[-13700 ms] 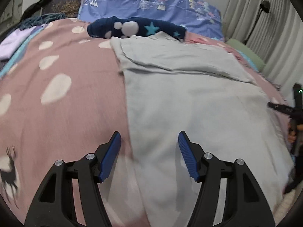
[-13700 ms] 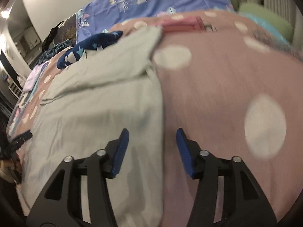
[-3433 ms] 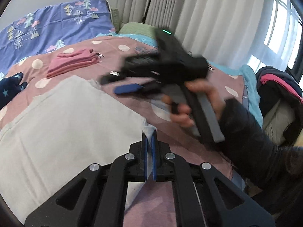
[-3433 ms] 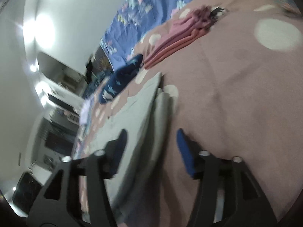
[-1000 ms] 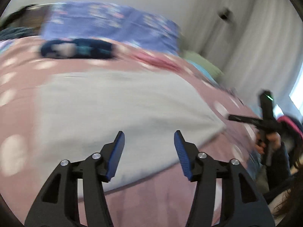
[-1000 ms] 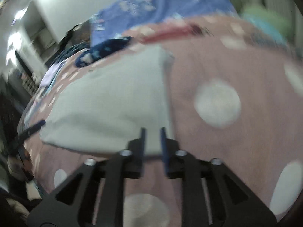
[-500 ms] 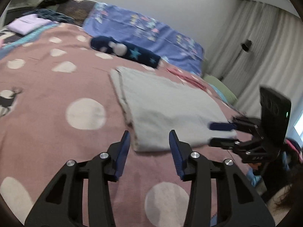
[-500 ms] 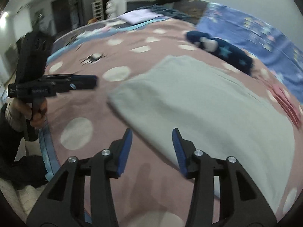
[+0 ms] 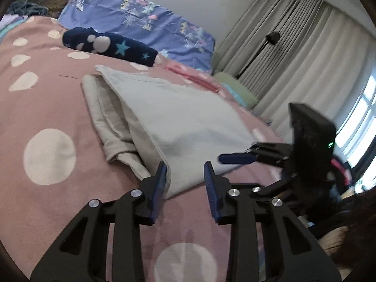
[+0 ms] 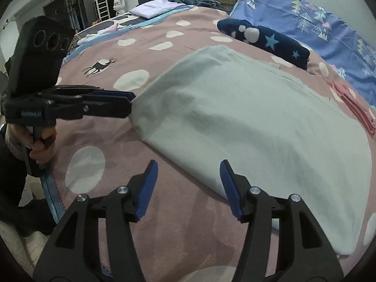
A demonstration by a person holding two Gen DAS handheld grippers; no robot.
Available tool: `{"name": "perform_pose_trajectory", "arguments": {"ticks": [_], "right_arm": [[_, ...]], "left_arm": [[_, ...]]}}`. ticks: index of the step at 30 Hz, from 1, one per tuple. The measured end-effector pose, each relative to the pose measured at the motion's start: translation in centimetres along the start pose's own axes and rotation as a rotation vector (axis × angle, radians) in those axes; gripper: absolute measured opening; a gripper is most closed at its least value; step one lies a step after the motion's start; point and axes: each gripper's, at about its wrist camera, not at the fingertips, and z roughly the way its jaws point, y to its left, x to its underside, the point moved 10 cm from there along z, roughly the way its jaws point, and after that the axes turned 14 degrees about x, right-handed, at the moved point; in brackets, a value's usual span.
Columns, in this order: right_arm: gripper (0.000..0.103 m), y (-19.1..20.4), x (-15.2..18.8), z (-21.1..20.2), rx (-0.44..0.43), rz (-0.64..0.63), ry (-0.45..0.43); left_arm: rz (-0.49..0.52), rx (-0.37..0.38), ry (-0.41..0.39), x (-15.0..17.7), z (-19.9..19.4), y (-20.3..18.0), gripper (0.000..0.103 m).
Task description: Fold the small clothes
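Left gripper [image 9: 185, 172] jaws spread, astride near corner of one grey garment [image 9: 183, 119] folded on pink bedspread [image 9: 47, 98]. Right gripper [image 10: 188, 178] jaws spread, empty, at near edge. Risk: pinching top layer only, fold peels open. Beyond: one navy roll [image 9: 110, 45], one pink stack [image 10: 352, 105].

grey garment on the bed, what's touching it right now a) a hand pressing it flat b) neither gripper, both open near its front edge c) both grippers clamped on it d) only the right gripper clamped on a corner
b: the grey garment lies folded on the pink blanket, while the left gripper and the right gripper sit open near its near edge, holding nothing.
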Motion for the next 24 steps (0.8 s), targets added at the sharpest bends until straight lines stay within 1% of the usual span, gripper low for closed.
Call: {"name": "perform_pose_trajectory", "arguments": {"ticks": [1, 2, 3, 5, 8, 9, 10, 11, 12, 14, 15, 16, 18, 20, 22, 24], "right_arm": [[0.057, 0.2, 0.0, 0.0, 0.001, -0.007, 0.000], [0.057, 0.5, 0.0, 0.1, 0.001, -0.018, 0.000], [0.058, 0.8, 0.0, 0.1, 0.000, -0.032, -0.002], [0.060, 1.7, 0.0, 0.2, -0.003, -0.063, -0.007], [0.060, 2.8, 0.1, 0.5, -0.012, -0.089, -0.005], [0.060, 2.9, 0.2, 0.5, -0.014, -0.091, -0.005], [0.060, 3.1, 0.2, 0.5, -0.016, -0.093, -0.005], [0.060, 3.3, 0.1, 0.5, -0.016, -0.094, -0.007], [0.060, 3.3, 0.1, 0.4, -0.016, -0.095, -0.010], [0.062, 3.5, 0.0, 0.1, -0.020, -0.098, -0.027], [0.062, 3.7, 0.0, 0.1, -0.018, -0.109, -0.037], [0.062, 4.0, -0.1, 0.2, -0.010, -0.124, -0.043], [0.062, 4.8, -0.2, 0.6, 0.008, -0.171, -0.051], [0.062, 6.3, -0.4, 1.2, 0.026, -0.231, -0.059], [0.062, 7.4, -0.9, 1.5, 0.048, -0.273, -0.087], [0.061, 8.1, -1.4, 1.8, 0.077, -0.301, -0.112]], "left_arm": [[-0.012, -0.035, 0.010, 0.3, 0.1, 0.9, 0.039], [-0.025, -0.056, 0.015, 0.5, 0.1, 1.6, 0.041], [-0.043, -0.063, 0.015, 0.8, 0.0, 2.2, 0.041], [-0.073, -0.039, 0.005, 0.7, 0.0, 2.5, 0.041], [-0.041, 0.002, 0.007, 0.0, 0.5, 1.8, 0.041], [-0.028, 0.008, 0.023, -0.2, 0.8, 1.5, 0.039], [-0.024, 0.019, 0.035, -0.2, 1.0, 1.1, 0.033], [-0.030, 0.033, 0.049, -0.2, 1.1, 0.7, 0.016], [-0.041, 0.045, 0.064, 0.0, 1.1, 0.2, 0.006], [-0.041, 0.019, 0.069, 0.4, 0.4, -0.2, 0.005], [-0.039, -0.017, 0.063, 0.5, -0.2, 0.2, 0.005], [-0.042, -0.053, 0.052, 0.5, -0.8, 0.8, 0.005], [-0.075, -0.096, 0.014, 0.3, -2.0, 2.7, 0.005], [-0.128, -0.116, -0.018, 0.3, -3.1, 4.4, 0.005], [-0.160, -0.125, -0.052, 0.3, -4.1, 5.3, 0.007], [-0.176, -0.130, -0.072, 0.5, -4.8, 5.8, 0.015]]}}
